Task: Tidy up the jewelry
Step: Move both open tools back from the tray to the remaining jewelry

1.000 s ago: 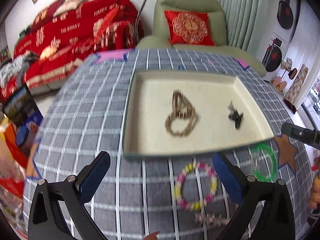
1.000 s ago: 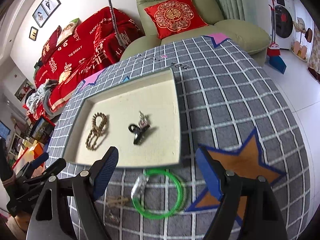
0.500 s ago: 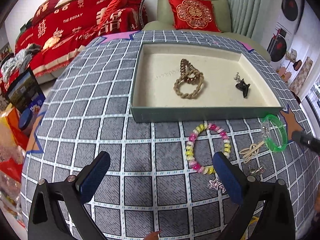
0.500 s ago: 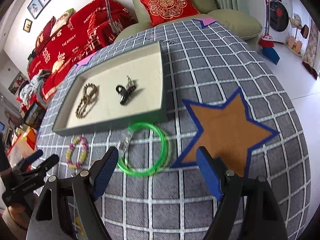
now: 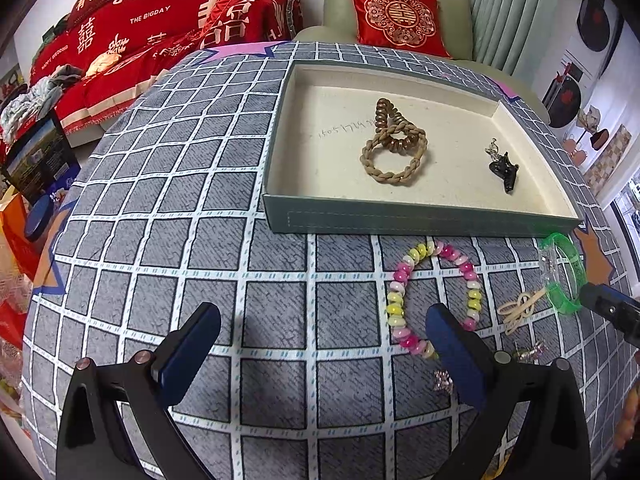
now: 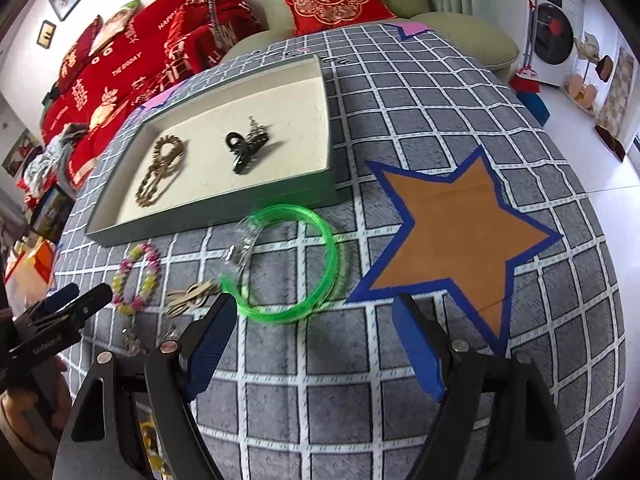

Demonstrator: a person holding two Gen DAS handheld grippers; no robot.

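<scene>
A green-walled tray point(image 5: 420, 220) point(image 6: 224, 216) with a cream floor holds braided and coil hair ties point(image 5: 394, 142) point(image 6: 160, 168) and a black claw clip point(image 5: 505, 168) point(image 6: 244, 146). In front of it on the grid cloth lie a pink-yellow bead bracelet point(image 5: 434, 296) point(image 6: 134, 276), a green bangle point(image 5: 562, 276) point(image 6: 294, 264), a beige hair clip point(image 5: 520, 308) point(image 6: 192, 296) and small sparkly pieces point(image 5: 443, 380). My left gripper point(image 5: 320, 344) is open, its right finger beside the bracelet. My right gripper point(image 6: 312, 340) is open just short of the bangle.
An orange star patch point(image 6: 456, 232) lies right of the bangle. A green armchair with a red cushion point(image 5: 394, 16) and a red-covered sofa point(image 5: 160, 28) stand beyond the table. Boxes and bags point(image 5: 28, 184) sit on the floor at left.
Both grippers have pulled back and lowered toward the cloth in front of the tray. The right gripper has closed in on the green bangle. Both stay open.
</scene>
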